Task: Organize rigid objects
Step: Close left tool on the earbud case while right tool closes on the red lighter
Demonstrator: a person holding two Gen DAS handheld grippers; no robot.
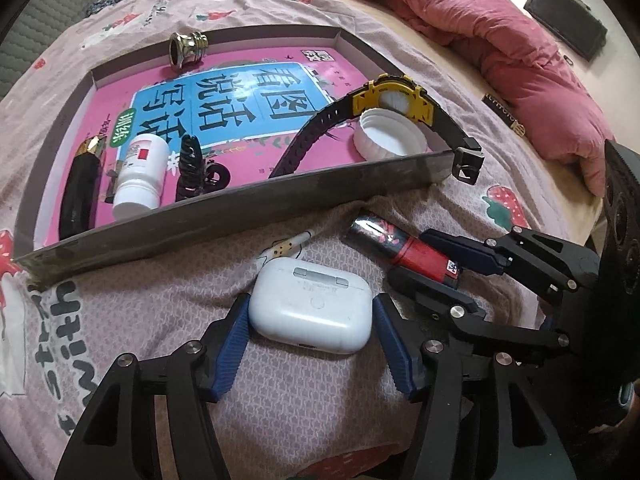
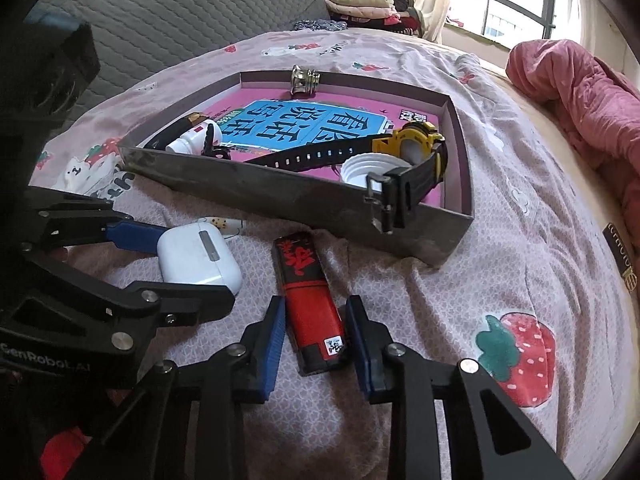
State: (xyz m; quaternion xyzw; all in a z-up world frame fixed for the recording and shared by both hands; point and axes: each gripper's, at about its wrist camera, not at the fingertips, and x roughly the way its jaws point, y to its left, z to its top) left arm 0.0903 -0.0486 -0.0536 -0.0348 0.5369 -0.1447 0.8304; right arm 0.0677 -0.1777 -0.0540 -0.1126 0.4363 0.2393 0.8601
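Glossy white earbud case (image 1: 310,306) and red-black lighter (image 2: 310,312) each lie between open, non-gripping fingers (image 1: 232,344).

The book (image 1: 240,92) in the tray (image 1: 200,208) reads "看图说话写话", upside down. "GenRobot.AI" stands on the left gripper (image 2: 44,364) body.

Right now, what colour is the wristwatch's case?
Yellow case on a black strap; clearest in the left wrist view.
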